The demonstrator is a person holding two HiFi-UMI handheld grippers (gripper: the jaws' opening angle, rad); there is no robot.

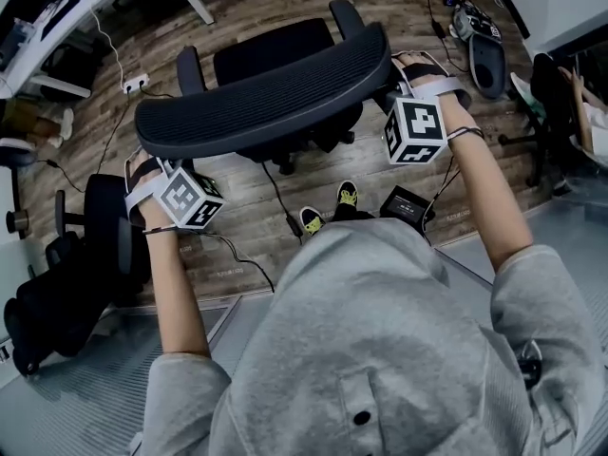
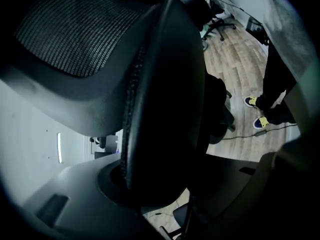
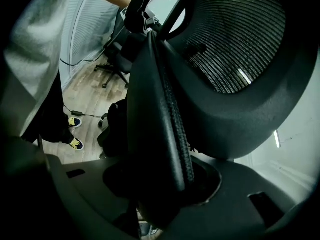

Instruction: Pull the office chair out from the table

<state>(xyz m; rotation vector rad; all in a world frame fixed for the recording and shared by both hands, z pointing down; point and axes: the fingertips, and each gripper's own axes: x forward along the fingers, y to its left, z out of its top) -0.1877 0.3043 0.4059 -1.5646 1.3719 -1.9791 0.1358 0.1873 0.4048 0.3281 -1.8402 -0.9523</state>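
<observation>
1. The office chair (image 1: pixel 266 93) stands on the wood floor (image 1: pixel 237 198), just in front of the person. Its curved mesh back faces the person, and its seat (image 1: pixel 275 50) is on the far side.
2. The white counter (image 1: pixel 57 17) is up in the left corner, apart from the chair.
3. The left gripper (image 1: pixel 152 158) is at the left end of the chair's back. In the left gripper view, its jaws are spread, and the dark edge of the back (image 2: pixel 160 109) sits between them.
4. The right gripper (image 1: pixel 394 76) is at the right end of the back. In the right gripper view, its jaws are spread too, and the padded edge of the back (image 3: pixel 160 124) sits between them.
5. Both arms reach forward and down to the chair.
6. The person's shoes (image 1: pixel 328 207), black with yellow, are on the floor just behind the chair.
7. Another dark chair (image 1: pixel 95 226) stands off to the left.
</observation>
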